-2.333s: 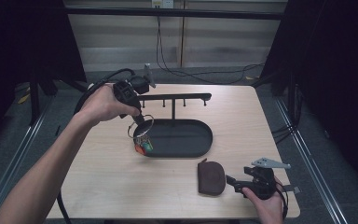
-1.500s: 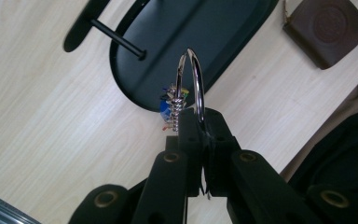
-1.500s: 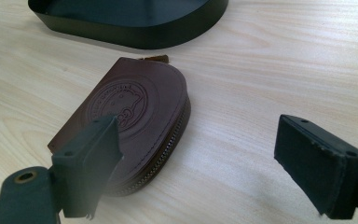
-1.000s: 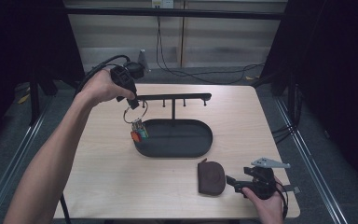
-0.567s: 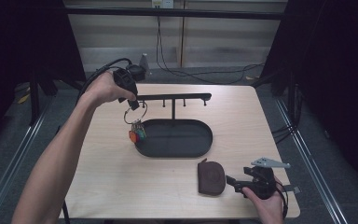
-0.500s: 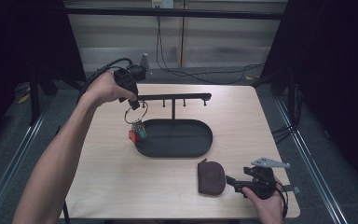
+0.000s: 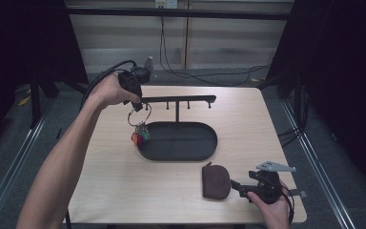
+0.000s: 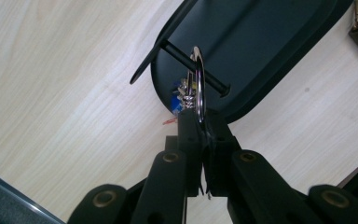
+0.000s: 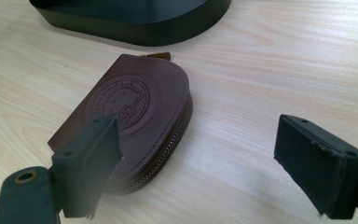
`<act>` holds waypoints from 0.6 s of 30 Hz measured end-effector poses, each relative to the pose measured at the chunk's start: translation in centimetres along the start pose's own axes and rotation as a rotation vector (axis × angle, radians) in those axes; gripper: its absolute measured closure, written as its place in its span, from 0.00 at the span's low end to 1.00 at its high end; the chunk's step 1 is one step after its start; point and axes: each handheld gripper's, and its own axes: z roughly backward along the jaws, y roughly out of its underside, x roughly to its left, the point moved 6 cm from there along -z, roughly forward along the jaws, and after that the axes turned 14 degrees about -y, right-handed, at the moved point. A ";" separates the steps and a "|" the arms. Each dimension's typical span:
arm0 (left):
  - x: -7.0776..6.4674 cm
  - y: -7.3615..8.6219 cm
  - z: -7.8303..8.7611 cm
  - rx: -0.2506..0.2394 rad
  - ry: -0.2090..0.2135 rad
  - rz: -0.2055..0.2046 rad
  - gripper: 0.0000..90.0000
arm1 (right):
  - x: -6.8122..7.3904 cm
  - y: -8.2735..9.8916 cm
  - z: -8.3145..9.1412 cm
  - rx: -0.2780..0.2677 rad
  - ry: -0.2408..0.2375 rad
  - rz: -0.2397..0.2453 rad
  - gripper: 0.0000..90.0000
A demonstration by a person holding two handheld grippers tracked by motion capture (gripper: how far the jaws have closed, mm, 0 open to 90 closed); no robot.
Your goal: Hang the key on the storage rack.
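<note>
Pinching a key ring (image 8: 198,79) edge-on between fully closed jaws, left hand-held gripper (image 7: 137,106) up at the left end of the rack bar (image 7: 176,99), over the left rim of the black tray (image 7: 209,143). Ring hanging upright under the jaws, its flat plane roughly facing the high view, long axis vertical, with a cluster of coloured keys (image 7: 140,136) dangling straight down from it to just above the tray's edge. Seen down the left gripper view, ring running in line with the jaws, one rack peg (image 8: 193,68) crossing behind it. Right hand-held gripper (image 9: 214,163) wide open and gripping nothing, resting low on the tabletop (image 7: 248,119) near the front right, its left pad just in front of a brown pouch (image 9: 130,121) lying flat, zip edge toward that gripper.
</note>
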 end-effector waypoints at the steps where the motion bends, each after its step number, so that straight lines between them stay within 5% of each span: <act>1: 0.0 0.0 -0.1 0.004 0.000 -0.003 0.97 | 0.0 0.0 0.0 -0.001 0.000 0.000 0.16; 10: 0.1 -0.1 -0.9 -0.020 -0.026 0.025 0.94 | 0.0 0.0 0.0 0.001 0.001 0.001 0.16; 18: 0.1 0.2 -0.7 -0.022 -0.006 0.053 0.87 | 0.0 0.0 0.0 0.002 0.000 0.000 0.16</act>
